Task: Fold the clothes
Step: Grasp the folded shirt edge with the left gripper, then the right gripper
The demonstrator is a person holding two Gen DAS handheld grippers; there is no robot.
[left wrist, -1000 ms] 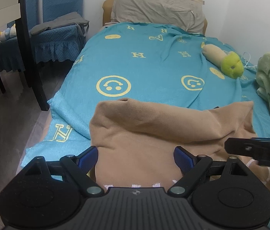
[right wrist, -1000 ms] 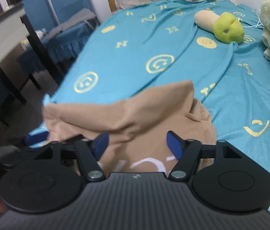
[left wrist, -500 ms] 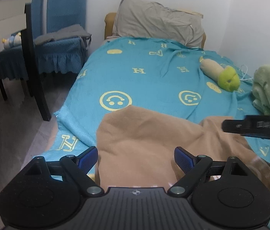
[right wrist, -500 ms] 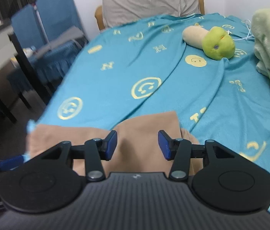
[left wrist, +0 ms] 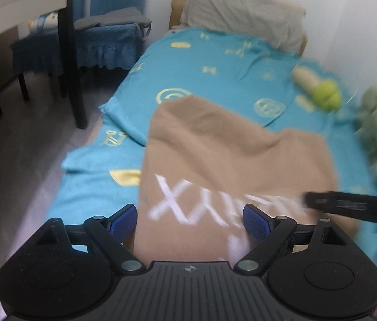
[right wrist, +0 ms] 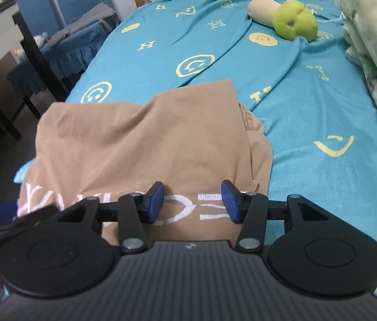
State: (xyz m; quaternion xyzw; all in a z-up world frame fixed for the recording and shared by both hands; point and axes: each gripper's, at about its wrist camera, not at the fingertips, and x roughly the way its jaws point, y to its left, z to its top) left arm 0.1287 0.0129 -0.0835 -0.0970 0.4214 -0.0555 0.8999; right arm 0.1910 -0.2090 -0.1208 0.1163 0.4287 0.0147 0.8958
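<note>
A tan garment point(left wrist: 223, 155) with white lettering lies folded over on the teal bedsheet point(left wrist: 202, 61), near the bed's front edge. My left gripper point(left wrist: 189, 222) hovers just above the garment's near left part, its jaws wide open and empty. The view is blurred by motion. In the right wrist view the same garment point(right wrist: 140, 144) shows a doubled right edge. My right gripper point(right wrist: 192, 203) hangs over the lettering with its jaws about half open, and the pads grip no cloth. The right gripper's black finger point(left wrist: 349, 206) crosses the left view's right side.
A green and beige plush toy point(right wrist: 292, 21) and a pale green blanket point(right wrist: 370, 42) lie on the bed's right side. A grey pillow point(left wrist: 242, 10) sits at the head. Blue-covered chairs point(left wrist: 103, 34) and a table point(left wrist: 14, 8) stand left, beyond the floor strip.
Both grippers have drawn back from the garment, so its white lettering now shows. The right jaws have narrowed. The left gripper rose and shifted sideways, still wide open.
</note>
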